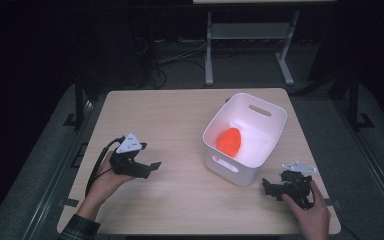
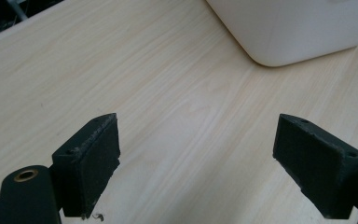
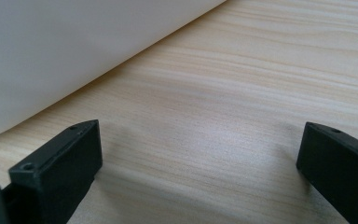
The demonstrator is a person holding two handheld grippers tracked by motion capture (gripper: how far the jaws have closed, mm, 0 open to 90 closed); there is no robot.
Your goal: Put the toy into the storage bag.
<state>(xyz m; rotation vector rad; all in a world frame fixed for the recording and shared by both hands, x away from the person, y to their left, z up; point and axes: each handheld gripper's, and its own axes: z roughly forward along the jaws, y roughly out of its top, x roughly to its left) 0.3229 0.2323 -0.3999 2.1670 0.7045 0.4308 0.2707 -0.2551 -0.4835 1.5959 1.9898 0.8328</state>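
A white plastic bin (image 1: 260, 150) with handle slots stands right of the table's middle, and an orange rounded object (image 1: 229, 140) lies inside it. My left gripper (image 1: 150, 167) rests low over the wood at the left, held in a hand, open and empty, pointing toward the bin. Its jaws stand wide apart in the left gripper view (image 2: 196, 163), with the bin's corner (image 2: 284, 32) ahead. My right gripper (image 1: 269, 186) sits near the front right edge, just off the bin's near corner, also open and empty (image 3: 200, 158). The bin wall (image 3: 74, 51) looms close at its left.
The light wooden table (image 1: 180, 130) ends close behind the right hand at the front right. A white metal frame (image 1: 250, 45) stands on the dark floor beyond the far edge. A black cable (image 1: 97, 165) trails from the left gripper.
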